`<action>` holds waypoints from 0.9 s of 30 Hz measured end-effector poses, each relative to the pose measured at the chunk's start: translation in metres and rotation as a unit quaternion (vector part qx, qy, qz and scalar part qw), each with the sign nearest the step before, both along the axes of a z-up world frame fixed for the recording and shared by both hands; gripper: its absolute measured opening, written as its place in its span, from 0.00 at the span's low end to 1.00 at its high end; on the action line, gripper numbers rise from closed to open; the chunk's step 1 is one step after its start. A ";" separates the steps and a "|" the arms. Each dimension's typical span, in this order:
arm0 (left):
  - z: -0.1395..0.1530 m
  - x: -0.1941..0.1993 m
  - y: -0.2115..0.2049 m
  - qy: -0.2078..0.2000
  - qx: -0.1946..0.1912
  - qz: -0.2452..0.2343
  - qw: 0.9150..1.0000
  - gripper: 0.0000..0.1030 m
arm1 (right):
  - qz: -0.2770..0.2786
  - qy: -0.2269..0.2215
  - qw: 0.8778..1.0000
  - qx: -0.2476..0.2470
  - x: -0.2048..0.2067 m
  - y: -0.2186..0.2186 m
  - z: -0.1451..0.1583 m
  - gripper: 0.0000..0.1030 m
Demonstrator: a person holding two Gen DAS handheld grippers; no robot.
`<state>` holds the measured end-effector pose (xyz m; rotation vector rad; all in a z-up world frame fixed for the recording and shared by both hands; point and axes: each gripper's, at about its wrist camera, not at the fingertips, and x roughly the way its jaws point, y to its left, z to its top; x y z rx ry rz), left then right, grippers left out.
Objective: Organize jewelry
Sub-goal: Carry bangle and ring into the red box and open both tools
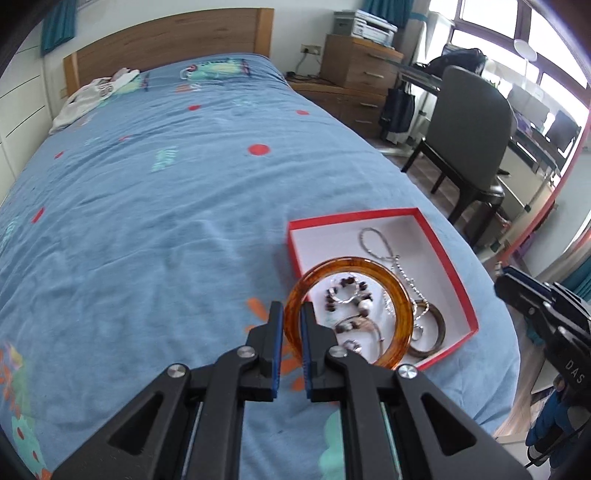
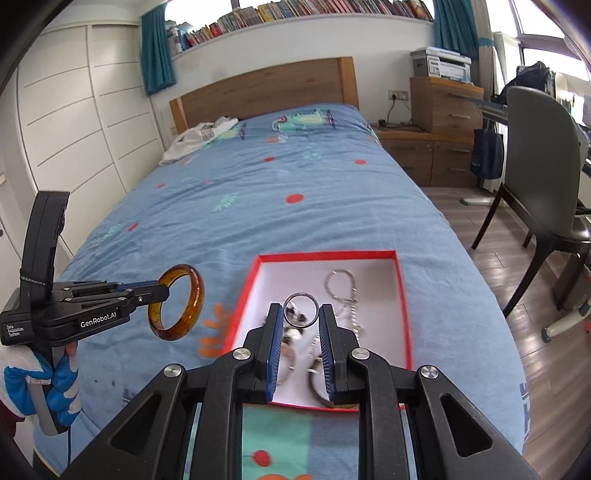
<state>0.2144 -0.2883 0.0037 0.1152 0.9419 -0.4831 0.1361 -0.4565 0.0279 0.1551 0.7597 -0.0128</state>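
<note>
Bedroom. The work surface is a bed [image 2: 295,206] covered by a blue sheet printed with red dots and cartoon shapes, wrinkled throughout. A wooden headboard [image 2: 266,92] stands at the far end, white wardrobe doors [image 2: 74,129] to the left, a shelf of books [image 2: 295,11] above between teal curtains. Right of the bed: wooden drawers [image 2: 443,107] carrying a printer [image 2: 441,62], then a dark chair [image 2: 539,177] on wood flooring. A white garment [image 2: 199,138] lies crumpled near the headboard.

A shallow red box [image 2: 402,295] with a white interior sits on the near right part of the bed. Inside it lie a silver chain [image 1: 384,254], beaded pieces [image 1: 347,299] and a dark brown bangle [image 1: 439,328], loosely piled and partly overlapping.

Left gripper [image 1: 291,325]: jaws narrow, clamped on the rim of an amber bangle [image 1: 369,264], held in the air just left of the box; in the left wrist view the bangle screens part of the box contents.

Right gripper [image 2: 301,315]: jaws pinching a thin metal ring [image 2: 301,293] from both sides, above the box. The contents beneath it are blurred.
</note>
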 end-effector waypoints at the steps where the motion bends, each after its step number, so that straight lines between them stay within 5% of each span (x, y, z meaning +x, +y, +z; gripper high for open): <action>1: -0.005 0.005 -0.012 0.002 0.005 -0.005 1.000 0.08 | 0.001 0.005 1.000 0.001 0.000 -0.005 -0.003 0.19; 15: -0.082 0.081 -0.096 0.029 0.102 -0.009 0.994 0.08 | 0.028 0.094 0.995 0.000 0.096 -0.051 -0.079 0.19; 27: -0.100 0.092 -0.104 0.040 0.117 -0.005 0.992 0.10 | 0.025 0.163 0.985 -0.046 0.126 -0.055 -0.105 0.20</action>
